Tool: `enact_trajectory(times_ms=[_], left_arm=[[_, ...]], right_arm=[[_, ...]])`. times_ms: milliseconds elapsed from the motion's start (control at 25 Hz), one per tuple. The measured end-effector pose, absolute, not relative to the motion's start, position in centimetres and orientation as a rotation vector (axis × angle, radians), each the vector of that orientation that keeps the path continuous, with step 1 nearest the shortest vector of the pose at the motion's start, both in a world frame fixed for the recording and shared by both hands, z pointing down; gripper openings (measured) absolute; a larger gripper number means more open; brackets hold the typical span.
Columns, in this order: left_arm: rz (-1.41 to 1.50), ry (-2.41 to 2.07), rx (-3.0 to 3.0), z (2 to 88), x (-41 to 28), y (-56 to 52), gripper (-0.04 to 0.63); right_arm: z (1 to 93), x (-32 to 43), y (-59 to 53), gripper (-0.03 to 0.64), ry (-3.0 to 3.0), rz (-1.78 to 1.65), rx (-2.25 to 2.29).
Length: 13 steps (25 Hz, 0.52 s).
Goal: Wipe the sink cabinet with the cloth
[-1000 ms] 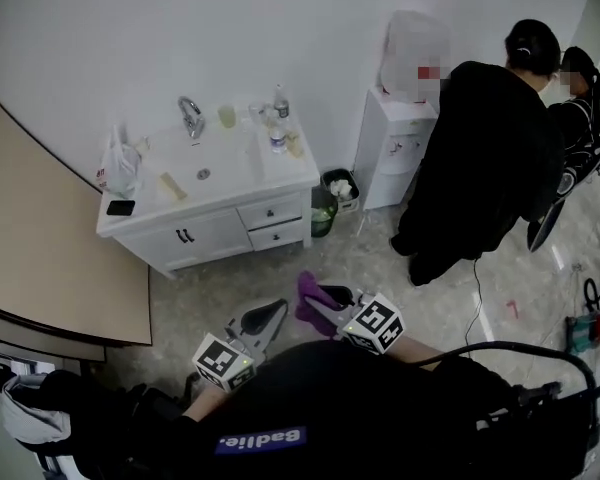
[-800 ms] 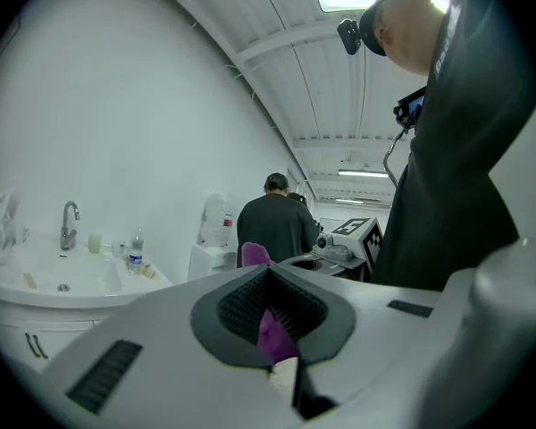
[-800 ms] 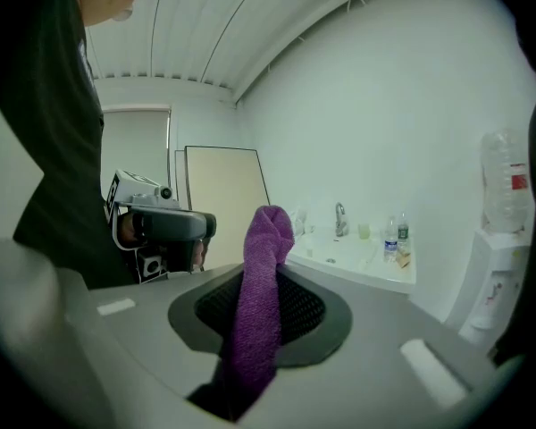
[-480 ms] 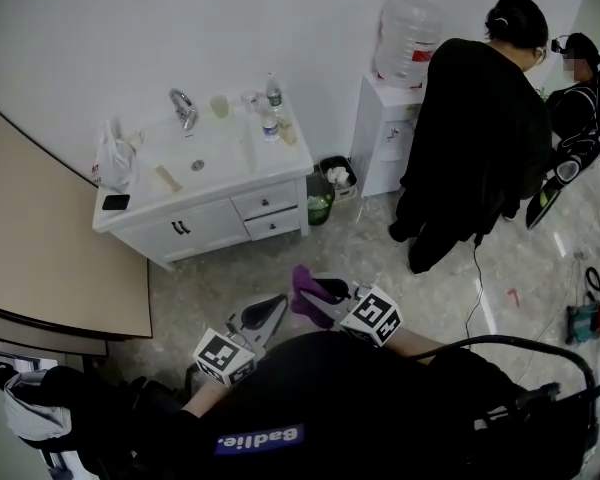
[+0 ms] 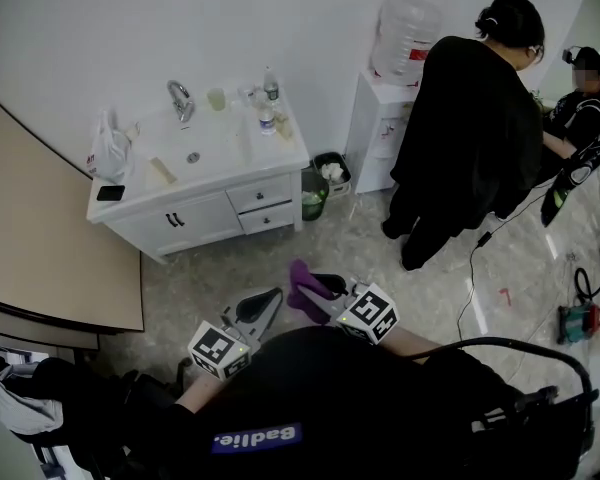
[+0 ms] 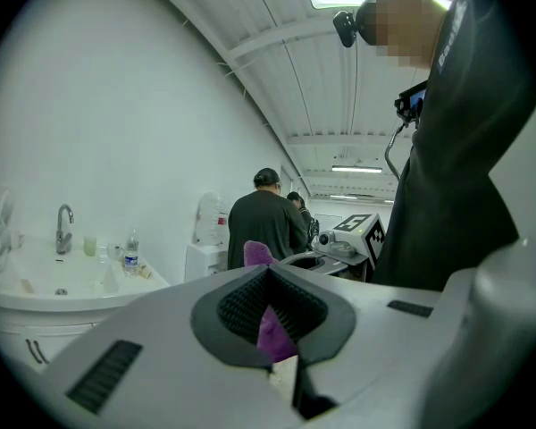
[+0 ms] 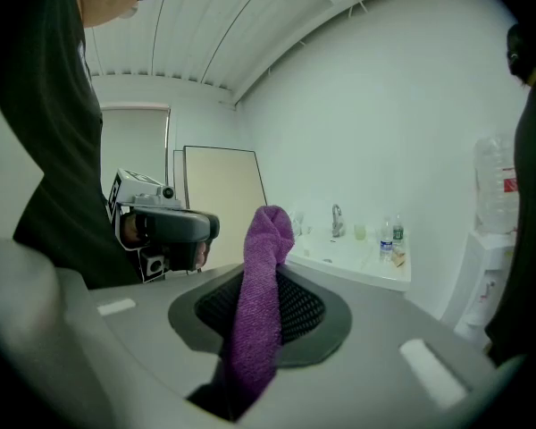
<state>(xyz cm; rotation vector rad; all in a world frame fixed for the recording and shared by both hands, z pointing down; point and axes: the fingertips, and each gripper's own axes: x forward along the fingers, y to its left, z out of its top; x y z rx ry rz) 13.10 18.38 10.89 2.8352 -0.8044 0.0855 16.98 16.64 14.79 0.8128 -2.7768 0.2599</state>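
**A:** Head view first: where's the cloth?

**B:** The purple cloth [image 5: 298,274] is clamped in my right gripper [image 5: 316,290], which I hold low in front of my chest over the speckled floor [image 5: 230,273]. In the right gripper view it runs up between the two jaws, and its folded end sticks out past the tips.

**A:** And your other tool?

**B:** My left gripper [image 5: 272,298] is just beside the right one, jaws pressed together with nothing between them. In the left gripper view some purple shows through the hollow of its pads. That is the cloth in the other gripper, beyond it.

**A:** Are you at the cabinet?

**B:** No, well apart from it. The white sink cabinet [image 5: 195,226] stands against the wall, ahead of me and to my left, with its doors and both drawers closed. On top are a chrome faucet [image 5: 179,99], a cup [image 5: 216,98] and a water bottle [image 5: 267,119]. A white plastic bag [image 5: 108,151] sits at the left end and a dark phone [image 5: 110,193] at the front-left corner.

**A:** Anyone else there?

**B:** A person in black [image 5: 470,138] stands with their back to me at the water dispenser [image 5: 383,133], to the right of the cabinet. A green waste bin [image 5: 316,200] sits on the floor just beside the cabinet's right end.
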Motion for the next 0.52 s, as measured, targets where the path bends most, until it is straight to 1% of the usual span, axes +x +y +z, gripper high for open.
enact_trajectory(times_ms=[520], left_arm=[[0.090, -0.826, 2.840, 11.27, 12.28, 19.47, -0.011]], right_arm=[[15.23, 16.04, 17.63, 0.074, -2.780, 0.253, 0.796]])
